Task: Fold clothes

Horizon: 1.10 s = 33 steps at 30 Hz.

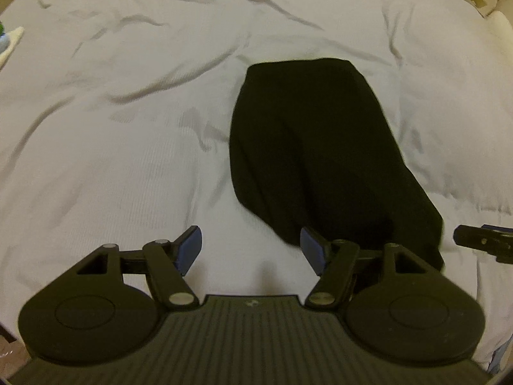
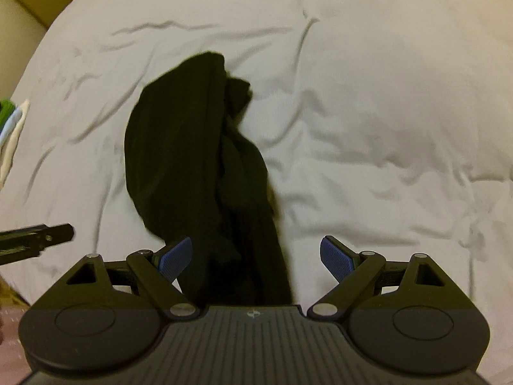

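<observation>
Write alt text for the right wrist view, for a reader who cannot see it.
A black garment lies bunched lengthwise on a wrinkled white bedsheet, its near end running under the open right claw, whose blue pads touch nothing. The tip of the left claw shows at the left edge, and light folded cloth lies at the far left.

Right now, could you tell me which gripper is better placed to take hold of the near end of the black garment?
Probably the right gripper: the black garment runs between its open fingers. The left gripper, also open, sits over the bare white sheet, with the garment beside its right finger.
</observation>
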Motion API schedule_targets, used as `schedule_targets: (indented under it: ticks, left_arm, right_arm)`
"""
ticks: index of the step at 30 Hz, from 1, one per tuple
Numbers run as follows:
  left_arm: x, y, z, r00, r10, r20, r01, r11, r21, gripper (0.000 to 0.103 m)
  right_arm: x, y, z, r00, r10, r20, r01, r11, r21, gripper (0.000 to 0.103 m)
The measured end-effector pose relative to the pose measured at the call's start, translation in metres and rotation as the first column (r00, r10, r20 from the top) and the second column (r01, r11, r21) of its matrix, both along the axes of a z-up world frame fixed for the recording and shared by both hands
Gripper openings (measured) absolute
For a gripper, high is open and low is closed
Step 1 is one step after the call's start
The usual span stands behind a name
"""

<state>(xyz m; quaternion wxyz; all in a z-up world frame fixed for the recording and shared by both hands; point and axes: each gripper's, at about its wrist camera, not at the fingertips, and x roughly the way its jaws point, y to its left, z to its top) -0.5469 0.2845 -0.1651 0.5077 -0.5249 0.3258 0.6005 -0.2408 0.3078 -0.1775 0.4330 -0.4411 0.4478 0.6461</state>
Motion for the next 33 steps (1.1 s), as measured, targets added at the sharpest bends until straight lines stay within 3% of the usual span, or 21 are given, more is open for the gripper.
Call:
schedule_targets:
  ticks: [8,15,20,24,26,27,28,29,30,33]
  left_arm:
    - [-0.036,0.06,-0.047,0.995,0.06,0.074,-0.06,0.998,-0.003,0.064]
    - [-0.063,0.106,-0.075,0.984,0.116,0.132,-0.123,0.991,0.046,0.066]
    - [-0.071,0.134,-0.101,0.981,0.114,0.159,-0.127,0.989,0.074,0.069]
    - [-0.077,0.151,-0.128,0.962,0.118,0.246,-0.137,0.988,0.064,0.069]
    - [-0.08,0.156,-0.141,0.942,0.144,0.303,-0.164,0.986,0.04,0.059]
    - [-0.082,0.157,-0.144,0.928,0.148,0.342,-0.171,0.985,0.039,0.036]
    - [-0.082,0.157,-0.145,0.913,0.143,0.382,-0.171,0.985,0.04,0.024]
    - [-0.081,0.156,-0.141,0.917,0.14,0.373,-0.167,0.985,0.039,0.013]
    - [-0.076,0.153,-0.13,0.937,0.107,0.331,-0.138,0.988,0.071,0.004]
    - [-0.062,0.138,-0.094,0.979,0.002,0.205,-0.038,0.984,0.172,0.002]
  right_arm:
    - [-0.047,0.067,-0.024,0.999,0.027,-0.022,-0.026,0.999,0.027,0.078]
    - [-0.083,0.11,-0.056,0.998,0.058,-0.037,-0.058,0.998,0.016,0.077]
    - [-0.087,0.128,-0.081,0.998,0.052,-0.042,-0.053,0.998,-0.018,0.077]
    - [-0.083,0.137,-0.096,0.998,0.043,-0.045,-0.044,0.998,-0.042,0.078]
    - [-0.081,0.139,-0.101,0.998,0.042,-0.048,-0.045,0.998,-0.054,0.079]
    - [-0.08,0.14,-0.103,0.998,0.042,-0.05,-0.045,0.997,-0.06,0.08]
    - [-0.079,0.141,-0.104,0.998,0.043,-0.051,-0.046,0.997,-0.064,0.08]
    - [-0.078,0.142,-0.105,0.998,0.042,-0.052,-0.046,0.997,-0.066,0.081]
    - [-0.077,0.142,-0.105,0.998,0.04,-0.052,-0.044,0.997,-0.069,0.081]
    - [-0.077,0.144,-0.101,0.998,0.041,-0.05,-0.045,0.997,-0.066,0.081]
